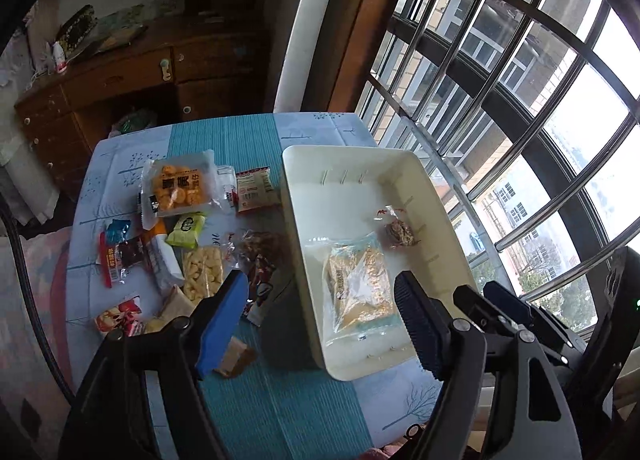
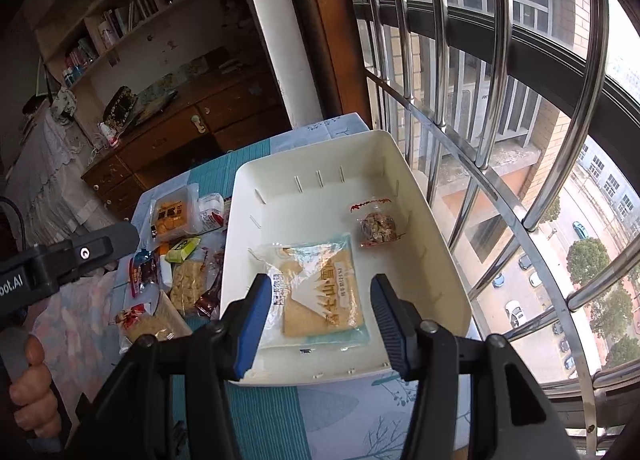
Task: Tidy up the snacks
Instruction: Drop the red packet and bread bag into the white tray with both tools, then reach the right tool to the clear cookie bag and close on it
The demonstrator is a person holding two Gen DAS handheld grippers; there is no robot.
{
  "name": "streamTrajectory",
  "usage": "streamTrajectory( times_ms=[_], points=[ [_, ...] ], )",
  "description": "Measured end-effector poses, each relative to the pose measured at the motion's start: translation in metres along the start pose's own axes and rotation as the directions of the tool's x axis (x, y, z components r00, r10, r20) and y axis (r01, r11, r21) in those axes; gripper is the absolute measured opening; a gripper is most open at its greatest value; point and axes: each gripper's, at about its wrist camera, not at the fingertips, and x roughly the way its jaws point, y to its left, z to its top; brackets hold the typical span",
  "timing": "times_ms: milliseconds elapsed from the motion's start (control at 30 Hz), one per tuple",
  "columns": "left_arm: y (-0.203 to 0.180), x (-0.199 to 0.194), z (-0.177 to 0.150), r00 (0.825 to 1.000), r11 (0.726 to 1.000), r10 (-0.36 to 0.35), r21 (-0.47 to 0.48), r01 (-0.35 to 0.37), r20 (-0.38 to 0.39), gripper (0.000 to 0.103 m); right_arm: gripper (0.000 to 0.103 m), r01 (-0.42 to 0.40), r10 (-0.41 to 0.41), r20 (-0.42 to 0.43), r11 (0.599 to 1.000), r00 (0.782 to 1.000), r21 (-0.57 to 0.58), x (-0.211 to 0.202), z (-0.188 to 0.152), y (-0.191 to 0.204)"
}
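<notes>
Left gripper [image 1: 320,312] jaws apart, empty; right gripper [image 2: 316,316] likewise; white bin [image 1: 304,219] holds two packets; snack pile [image 1: 180,227] on table remains unsorted.

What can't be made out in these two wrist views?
- Left wrist view: the red-brown packet beside the white tray is partly hidden by the left gripper finger.
- Right wrist view: the cracker packet has its lower corners behind the right gripper fingers.
- Both views: print on the small snack in the tray is too small to read.
</notes>
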Motion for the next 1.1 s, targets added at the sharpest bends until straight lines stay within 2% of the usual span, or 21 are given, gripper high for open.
streamTrajectory(
  times_ms=[300,600,867,1100],
  points=[
    [0.066,-0.027,-0.016,0.998,0.999,0.040,0.028,-0.039,-0.050,0.075,0.052,-0.044,0.043,0.014,0.998,0.999,0.036,0.000,-0.010,0.050],
    [0.142,-0.040,-0.019,0.993,1.000,0.025,-0.011,-0.027,-0.118,0.075,0.052,-0.008,0.008,0.035,1.000,0.999,0.004,-0.004,-0.026,0.114],
    [0.182,-0.041,-0.028,0.982,0.996,0.017,0.093,0.001,-0.191,0.079,0.053,0.037,-0.036,0.050,0.999,0.998,-0.018,-0.001,-0.053,0.173],
    [0.208,-0.037,-0.040,0.967,0.986,-0.012,0.158,0.054,-0.255,0.080,0.061,0.051,-0.053,0.039,0.998,0.998,0.049,0.005,-0.077,0.204]
  ],
)
